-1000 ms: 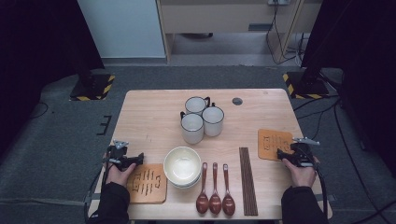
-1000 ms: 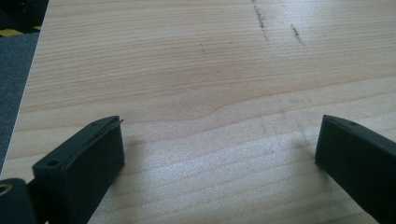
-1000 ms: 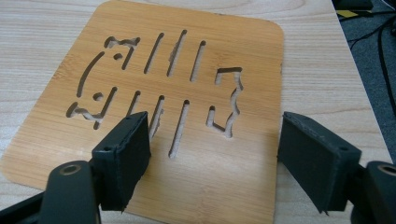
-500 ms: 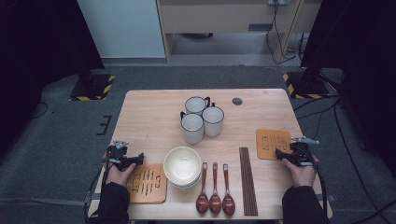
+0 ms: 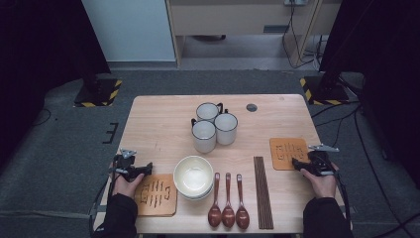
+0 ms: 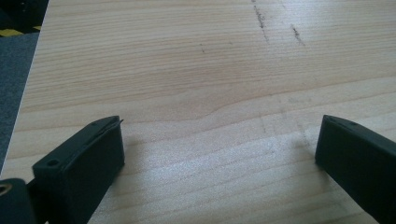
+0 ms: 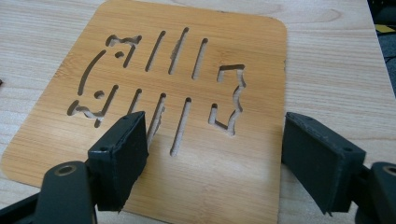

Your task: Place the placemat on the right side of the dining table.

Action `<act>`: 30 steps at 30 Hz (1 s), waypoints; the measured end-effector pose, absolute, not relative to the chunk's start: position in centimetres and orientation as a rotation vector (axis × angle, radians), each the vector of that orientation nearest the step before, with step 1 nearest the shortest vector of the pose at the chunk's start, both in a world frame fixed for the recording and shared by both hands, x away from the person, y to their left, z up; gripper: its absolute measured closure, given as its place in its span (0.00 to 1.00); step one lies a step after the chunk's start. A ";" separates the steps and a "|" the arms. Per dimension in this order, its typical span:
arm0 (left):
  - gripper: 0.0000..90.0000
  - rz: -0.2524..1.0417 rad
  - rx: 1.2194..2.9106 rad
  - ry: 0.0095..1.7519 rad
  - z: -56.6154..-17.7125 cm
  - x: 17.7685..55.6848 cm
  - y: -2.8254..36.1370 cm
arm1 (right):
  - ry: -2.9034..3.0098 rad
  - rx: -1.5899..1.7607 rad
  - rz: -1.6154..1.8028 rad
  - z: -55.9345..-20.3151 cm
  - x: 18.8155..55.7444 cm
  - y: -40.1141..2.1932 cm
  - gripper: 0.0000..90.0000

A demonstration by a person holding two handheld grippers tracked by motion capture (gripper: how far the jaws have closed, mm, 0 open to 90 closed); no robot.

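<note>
counter (image 5: 163, 129): light wood top, carries everything; I'll place the rest relative to the bowl.
bowl (image 5: 193, 174): white, looks like a stack of two, sits near the front edge, a bit left of centre.
left coaster (image 5: 154, 194): wooden with cut-out slots, lies flat just left of the bowl, about touching it.
right coaster (image 5: 288, 152): same kind of slotted wood mat, well to the right of the bowl, past the chopsticks.
mugs (image 5: 214, 127): three white ones bunched together behind the bowl, dark rims and handles.
chopsticks (image 5: 262, 192): dark bundle lying front to back, right of the bowl beyond the spoons.
spoons (image 5: 228, 203): three brown ones side by side, just right of the bowl, bowls of the spoons toward the front edge.
left gripper (image 6: 219, 140): held at the counter's left edge, left of the bowl and behind the left coaster; jaws spread wide over bare wood, nothing in them.
right gripper (image 7: 212, 149): far right of the bowl, jaws wide apart and hovering over the near part of the right coaster, not clamping it.
dark disc (image 5: 251, 107): small round thing on the counter way behind the bowl, right of the mugs.
</note>
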State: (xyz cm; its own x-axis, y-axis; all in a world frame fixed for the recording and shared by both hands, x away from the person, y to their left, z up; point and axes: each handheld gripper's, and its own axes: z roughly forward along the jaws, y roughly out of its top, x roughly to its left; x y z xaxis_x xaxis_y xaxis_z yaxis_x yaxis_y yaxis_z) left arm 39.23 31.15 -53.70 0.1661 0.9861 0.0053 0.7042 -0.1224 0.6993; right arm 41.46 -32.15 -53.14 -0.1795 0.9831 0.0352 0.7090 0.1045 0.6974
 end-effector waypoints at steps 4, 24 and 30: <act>0.00 0.657 1.891 1.596 -53.7 39.2 31.2 | 1.950 1.638 0.827 -53.2 41.4 -32.2 0.26; 0.00 0.657 1.891 1.596 -53.7 39.2 31.2 | 1.946 1.653 0.810 -53.0 41.2 -32.1 0.26; 0.00 0.656 1.891 1.596 -53.7 39.2 31.2 | 1.948 1.651 0.815 -53.0 41.2 -32.2 0.26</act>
State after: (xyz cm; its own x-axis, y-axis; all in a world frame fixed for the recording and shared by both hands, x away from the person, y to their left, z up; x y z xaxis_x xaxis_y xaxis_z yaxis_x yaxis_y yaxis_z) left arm 39.23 31.15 -53.70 0.1661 0.9861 0.0050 0.7042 -0.1221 0.6995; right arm 41.19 -32.17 -53.03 -0.1763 0.9838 0.0317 0.7135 0.1055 0.6927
